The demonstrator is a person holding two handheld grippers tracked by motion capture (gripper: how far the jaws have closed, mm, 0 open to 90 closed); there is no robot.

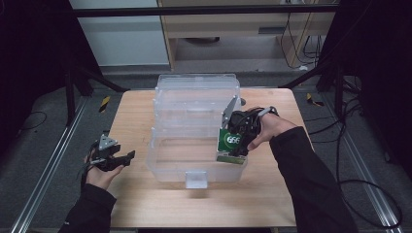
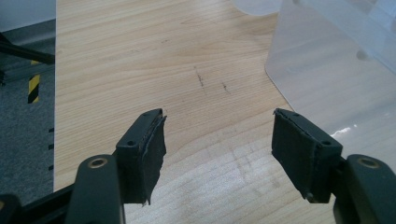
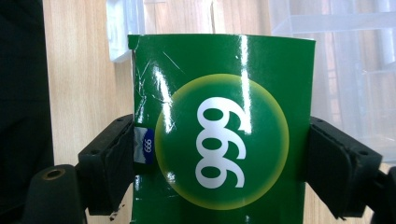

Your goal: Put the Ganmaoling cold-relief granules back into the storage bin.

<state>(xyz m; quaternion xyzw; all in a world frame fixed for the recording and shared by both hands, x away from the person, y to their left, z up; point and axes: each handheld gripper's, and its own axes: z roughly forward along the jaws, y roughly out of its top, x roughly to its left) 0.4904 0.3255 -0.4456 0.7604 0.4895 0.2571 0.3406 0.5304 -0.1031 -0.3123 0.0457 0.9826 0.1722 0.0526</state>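
The right gripper [image 1: 232,145] is squeezing a shiny green cardboard box with a white "999" in a yellow-edged circle [image 1: 230,143], one black pad pressing on each side. In the high view the green box is sitting at the 3 o'clock end of the front part of a big see-through plastic storage bin [image 1: 199,131], low over its rim. The hand and the gripper are covering the top of the green box there, so its full shape is hard to make out. In the right gripper view the bottom of the green box [image 3: 223,135] is being cut off by the edge of the picture.

The left gripper [image 1: 116,160] is resting at 9 o'clock, well apart from the bin, with its jaws spread wide and nothing between them.

The bin is standing on a light wooden table [image 1: 145,204]. Around the table the room is looking dark, with grey floor [image 1: 43,141], metal rails and black cables [image 1: 359,189] at 3 o'clock.
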